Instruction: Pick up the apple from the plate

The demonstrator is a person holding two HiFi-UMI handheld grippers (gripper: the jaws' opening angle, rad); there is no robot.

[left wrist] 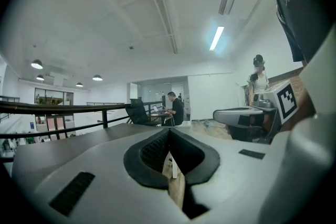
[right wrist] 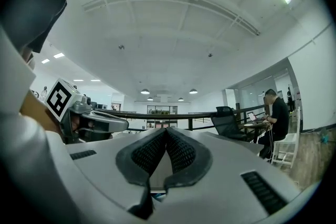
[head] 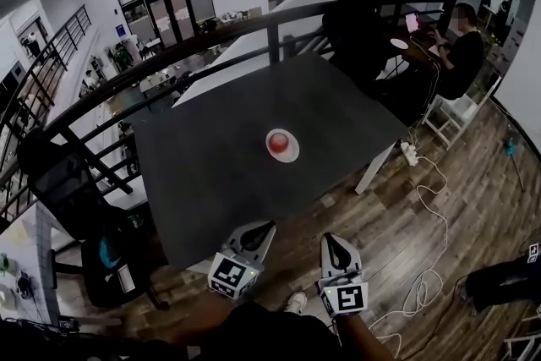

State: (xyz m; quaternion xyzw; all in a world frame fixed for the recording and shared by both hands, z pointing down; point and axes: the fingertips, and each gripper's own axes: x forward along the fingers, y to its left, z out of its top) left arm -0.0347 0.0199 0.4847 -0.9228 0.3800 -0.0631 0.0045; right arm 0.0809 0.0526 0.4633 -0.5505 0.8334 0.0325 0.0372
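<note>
Apple [head: 279, 141] dead centre: red, sitting on a small pale plate [head: 290, 155] in the middle of the dark table [head: 211, 182], nothing else on that top. Both tools are well short of it. The left gripper [head: 264, 229] shows at the table's near edge in the head view, nose aimed up towards the plate, marker cube at its rear. The right gripper [head: 332, 241] sits just beside it, over the wooden floor [head: 473, 173] off the table's edge, also pointing roughly at the fruit. The apple lies well apart from both, ahead of them and a touch nearer the left one's line.

Jaws now. In the left gripper view the left gripper [left wrist: 169, 132] has its black pads brought together at the tip, nothing clamped, only a sliver of floor and a white table leg seen through the hollow behind. The right gripper view tells the same story: the right gripper [right wrist: 167, 131] has its ribbed pads meeting at the front, empty. Each camera catches the other tool alongside.

Around the table: a black railing [head: 169, 63] runs behind it, with a lower level beyond. A person [head: 461, 55] sits at a desk at upper right on a white chair, a black office chair [head: 359, 25] close by. A white cable [head: 433, 220] snakes across the floorboards. Overhead, a white ceiling with strip lights [left wrist: 217, 38].
</note>
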